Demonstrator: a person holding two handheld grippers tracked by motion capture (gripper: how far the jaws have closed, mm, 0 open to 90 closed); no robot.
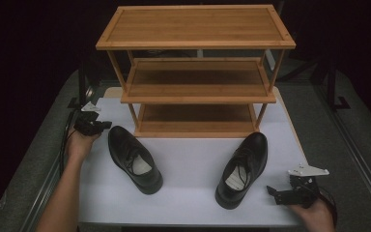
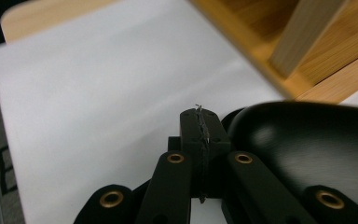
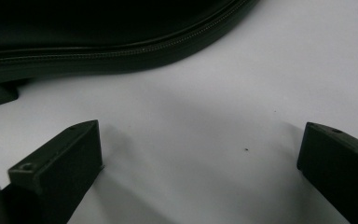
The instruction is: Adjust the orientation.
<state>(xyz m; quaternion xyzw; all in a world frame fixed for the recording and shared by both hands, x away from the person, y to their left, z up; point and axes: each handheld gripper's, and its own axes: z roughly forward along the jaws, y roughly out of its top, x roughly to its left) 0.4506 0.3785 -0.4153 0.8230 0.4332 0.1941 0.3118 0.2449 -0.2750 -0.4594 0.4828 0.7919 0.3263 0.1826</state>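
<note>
The left gripper (image 1: 107,124) is hovering, jaws pressed together, beside the left black shoe (image 1: 134,159); the right gripper (image 1: 272,191) is gaping wide near the right black shoe (image 1: 243,169).

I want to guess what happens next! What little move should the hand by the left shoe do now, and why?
Probably open the left gripper. Its jaws are pressed shut with nothing between them, right beside the toe of the left black shoe, so it cannot grasp the shoe yet. The right gripper already stands open near the right black shoe.

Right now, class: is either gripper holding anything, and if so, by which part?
Nothing is held. The left gripper is shut on nothing beside the left shoe; the right gripper is open near the right shoe.
</note>
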